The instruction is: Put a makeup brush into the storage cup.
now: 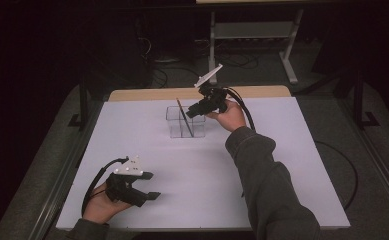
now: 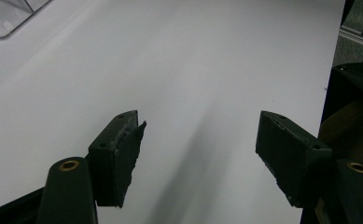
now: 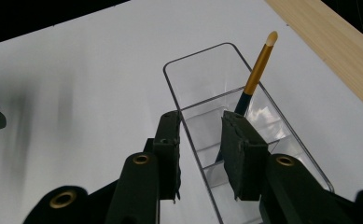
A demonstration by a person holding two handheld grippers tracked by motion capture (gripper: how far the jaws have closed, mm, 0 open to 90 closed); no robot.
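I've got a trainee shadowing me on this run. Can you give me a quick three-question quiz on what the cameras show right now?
1. True or false: the brush stands inside the clear organizer.
2. Which tool hovers by the organizer: A left, B right?
3. Fill in: the left tool holds ____.

Key:
1. True; it leans in a compartment, tip up.
2. B; the right tool is beside it with its jaws apart, off the brush.
3. Nothing; its jaws stand open over the white table.
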